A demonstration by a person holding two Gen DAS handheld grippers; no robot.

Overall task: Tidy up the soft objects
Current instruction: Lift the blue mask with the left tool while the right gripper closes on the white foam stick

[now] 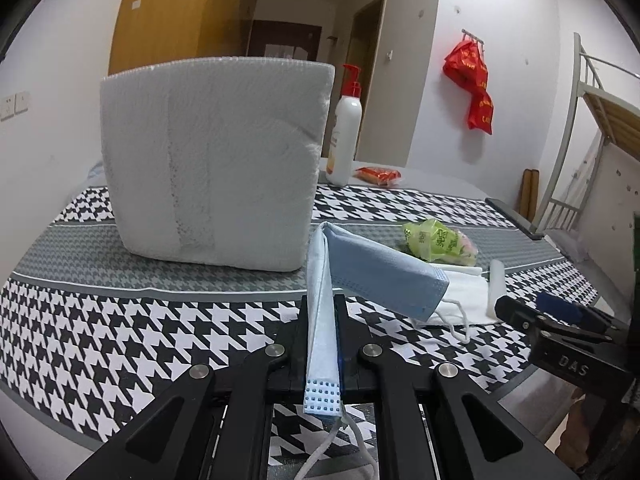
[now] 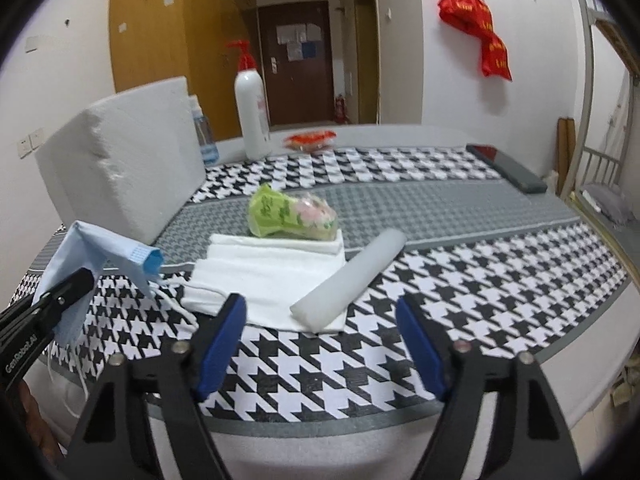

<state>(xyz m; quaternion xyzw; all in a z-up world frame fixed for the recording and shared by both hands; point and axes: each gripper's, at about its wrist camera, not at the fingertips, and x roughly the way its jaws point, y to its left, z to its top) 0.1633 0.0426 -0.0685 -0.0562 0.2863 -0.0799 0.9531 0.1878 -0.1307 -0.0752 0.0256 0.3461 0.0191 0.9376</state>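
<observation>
The left gripper point(image 1: 323, 344) is closed tight on a blue face mask point(image 1: 376, 276). One end of the mask is pinched between its jaws, the rest bends over and hangs forward and to the right of the gripper, and the ear loops hang below. So the mask is lifted from the table point(image 1: 120, 320) and is not yet put down anywhere.

The right gripper point(image 2: 320, 316) holds nothing. Its jaws stand partly open, with only the patterned table cover showing between them. Just in front of this gripper lies a folded white towel point(image 2: 272, 268). A white foam roll point(image 2: 352, 276) rests across the towel's right corner, and a green plastic packet point(image 2: 292, 212) sits at the far edge of the towel. A second mask, white point(image 2: 200, 300), seems to lie at the left edge of the towel, close to the left fingertip, but I cannot tell this for sure.

Further away to the left of both grippers a big white foam block point(image 1: 216, 160) stands upright. Behind it there is a lotion bottle point(image 1: 344, 140).

In my judgement the task is at an early or middle point. One soft thing is in hand, and the towel, the roll and the packet wait in a loose pile. Where the things must finally go, the pictures do not show.
</observation>
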